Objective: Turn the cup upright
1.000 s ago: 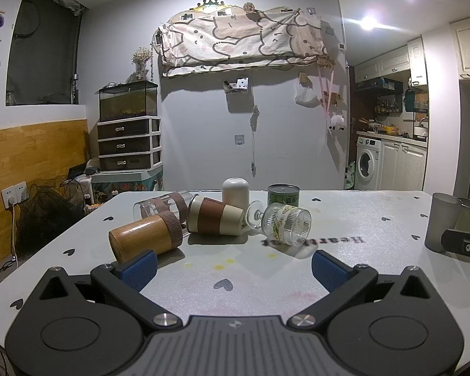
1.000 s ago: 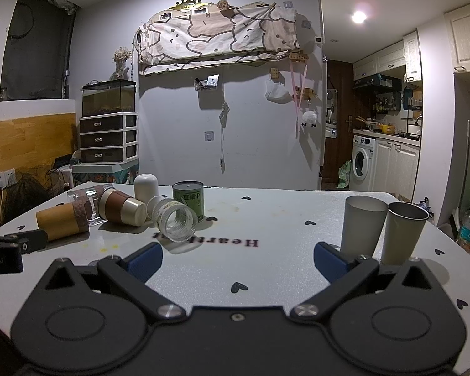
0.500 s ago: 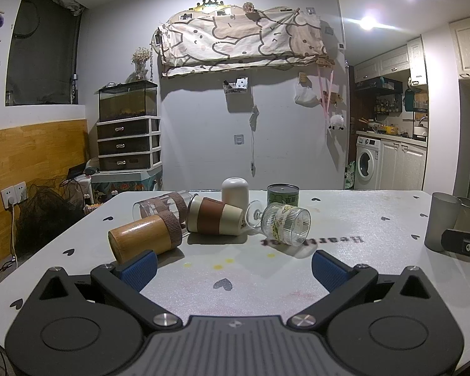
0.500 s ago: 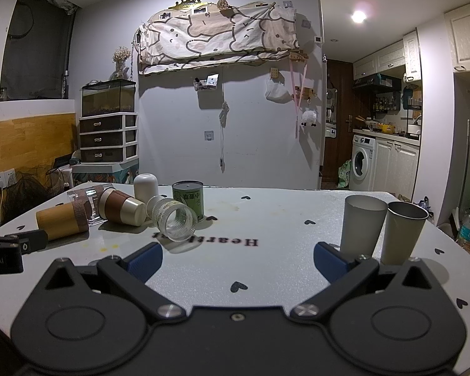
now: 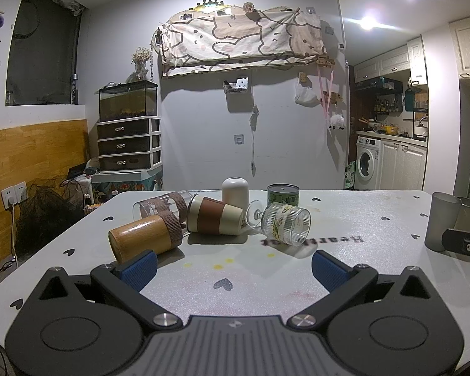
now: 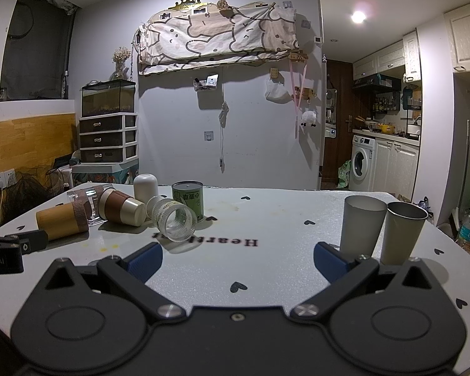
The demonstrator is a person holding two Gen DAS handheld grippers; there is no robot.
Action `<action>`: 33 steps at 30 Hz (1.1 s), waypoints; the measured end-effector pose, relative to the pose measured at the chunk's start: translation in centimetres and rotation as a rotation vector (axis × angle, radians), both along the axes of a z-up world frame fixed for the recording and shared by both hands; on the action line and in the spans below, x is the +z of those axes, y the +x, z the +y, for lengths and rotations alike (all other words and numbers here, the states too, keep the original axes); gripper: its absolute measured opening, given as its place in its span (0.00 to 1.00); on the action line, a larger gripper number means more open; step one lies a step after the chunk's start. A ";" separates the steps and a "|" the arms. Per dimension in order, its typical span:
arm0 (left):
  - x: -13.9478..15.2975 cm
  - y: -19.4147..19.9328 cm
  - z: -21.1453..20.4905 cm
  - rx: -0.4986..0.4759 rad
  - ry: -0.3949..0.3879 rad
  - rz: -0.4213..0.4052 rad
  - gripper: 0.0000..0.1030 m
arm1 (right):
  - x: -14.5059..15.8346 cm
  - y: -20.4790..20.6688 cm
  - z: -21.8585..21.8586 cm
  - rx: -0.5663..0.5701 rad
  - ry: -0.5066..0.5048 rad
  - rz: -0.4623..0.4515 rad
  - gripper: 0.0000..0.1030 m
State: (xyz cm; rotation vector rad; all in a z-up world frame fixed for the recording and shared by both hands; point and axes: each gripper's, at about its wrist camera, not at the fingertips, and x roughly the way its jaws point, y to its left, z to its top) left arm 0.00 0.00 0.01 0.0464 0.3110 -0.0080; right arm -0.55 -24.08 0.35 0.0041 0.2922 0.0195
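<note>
Several cups lie on their sides on the table: a wooden cup [image 5: 144, 239] [image 6: 62, 224], a brown and cream cup [image 5: 214, 216] [image 6: 122, 210], a clear glass with a brown sleeve [image 5: 159, 205] [image 6: 83, 199], and a ribbed stemmed glass [image 5: 285, 224] [image 6: 174, 221]. A white cup [image 5: 235, 189] [image 6: 145, 186] stands mouth down behind them. My left gripper [image 5: 233, 269] is open and empty, just short of the wooden cup. My right gripper [image 6: 238, 261] is open and empty over bare table.
A green tin [image 5: 283, 192] [image 6: 188, 199] stands upright behind the glass. A frosted grey cup [image 6: 362, 225] [image 5: 438, 219] and a metal cup [image 6: 402, 233] stand upright at the right. The white table [image 6: 266, 216] has black hearts and lettering.
</note>
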 end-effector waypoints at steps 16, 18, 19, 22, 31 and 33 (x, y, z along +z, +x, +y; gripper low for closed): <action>0.7 0.0 -0.3 -0.042 0.019 -0.006 1.00 | 0.0 -0.2 0.1 0.002 0.002 -0.004 1.00; 0.3 0.9 0.6 -0.053 0.026 -0.014 1.00 | 0.2 -0.3 -0.1 0.009 0.009 -0.010 1.00; 0.6 1.3 1.4 -0.058 0.039 -0.024 1.00 | 0.2 -0.3 -0.2 0.010 0.011 -0.011 1.00; 1.5 2.7 2.9 -0.056 0.097 -0.044 1.00 | 0.4 -0.5 -0.5 0.021 0.018 -0.018 1.00; 3.1 9.4 8.1 -0.167 0.198 0.033 1.00 | -0.2 -0.7 0.3 0.062 0.023 -0.037 1.00; 2.9 11.3 9.1 -0.174 0.216 0.044 1.00 | -0.2 -0.9 0.3 0.071 0.023 -0.044 1.00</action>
